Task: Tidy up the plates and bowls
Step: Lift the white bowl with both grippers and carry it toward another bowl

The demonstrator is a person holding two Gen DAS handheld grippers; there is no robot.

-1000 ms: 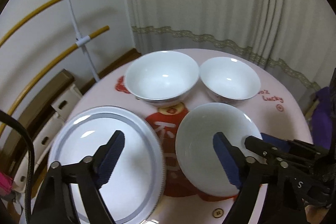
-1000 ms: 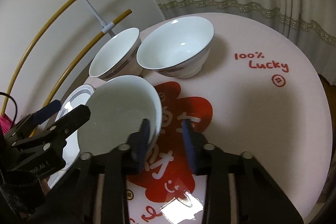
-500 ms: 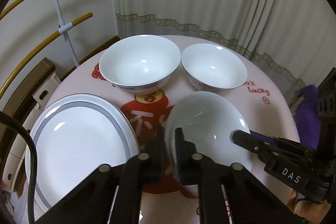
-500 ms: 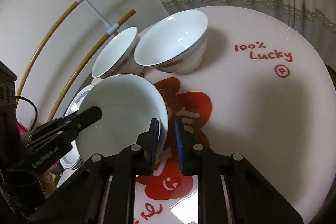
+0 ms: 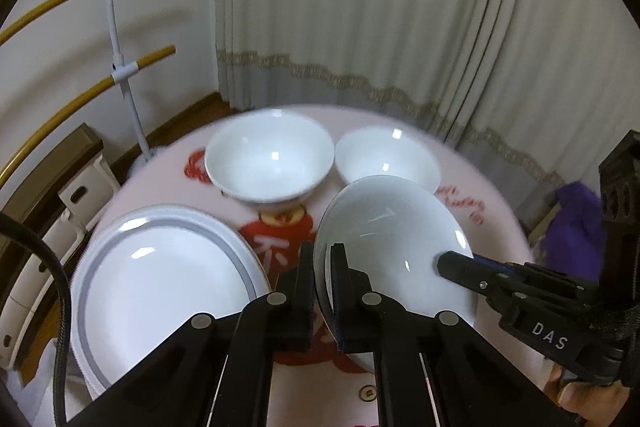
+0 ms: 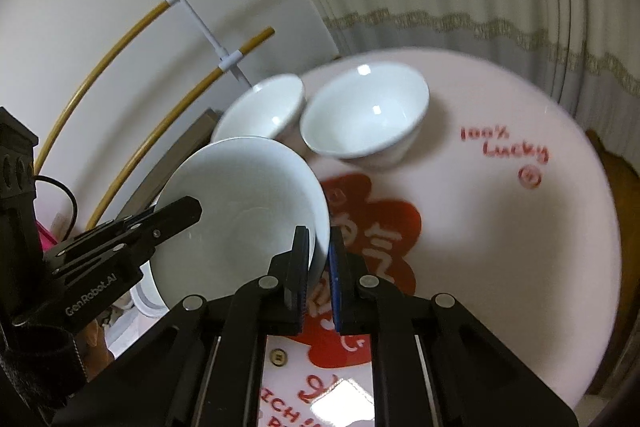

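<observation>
Gripping opposite edges of the shallow white dish (image 5: 394,247), both claws are clamped on its rim: the left claw (image 5: 321,291) on the edge nearest the oval plate (image 5: 160,283), the right claw (image 6: 319,267) on the far edge. The dish is tilted and raised above the round pink worktop (image 6: 500,227). Beyond the dish, the large bowl (image 5: 270,163) and small bowl (image 5: 386,157) stand upright side by side on the worktop. The oval plate lies flat beside the dish.
</observation>
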